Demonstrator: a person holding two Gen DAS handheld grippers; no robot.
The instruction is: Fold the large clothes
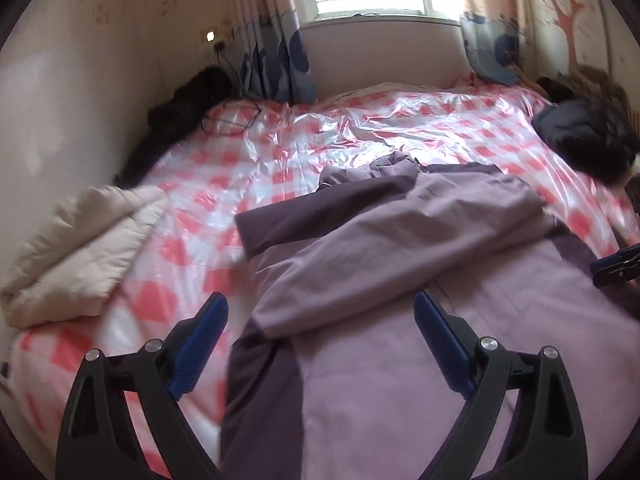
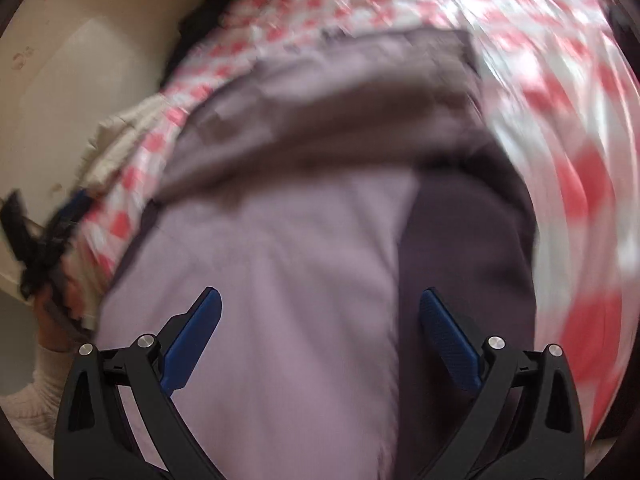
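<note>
Hovering wide open and empty over the purple jacket [image 1: 400,248]: left tool [image 1: 320,332], right tool [image 2: 320,328]; jacket spread flat on bed [image 1: 280,136] beneath both.

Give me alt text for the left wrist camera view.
A purple jacket lies on a bed's pink-checked plastic sheet, a sleeve folded across it. The open left gripper hovers above, empty; a cream quilt sits left.

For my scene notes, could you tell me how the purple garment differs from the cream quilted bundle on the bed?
The purple garment is two-toned, lilac with darker panels, and lies spread along the bed's middle with a sleeve folded across it. The cream bundle is one colour, quilted, and bunched up against the wall. Both rest on the pink checked cover.
</note>
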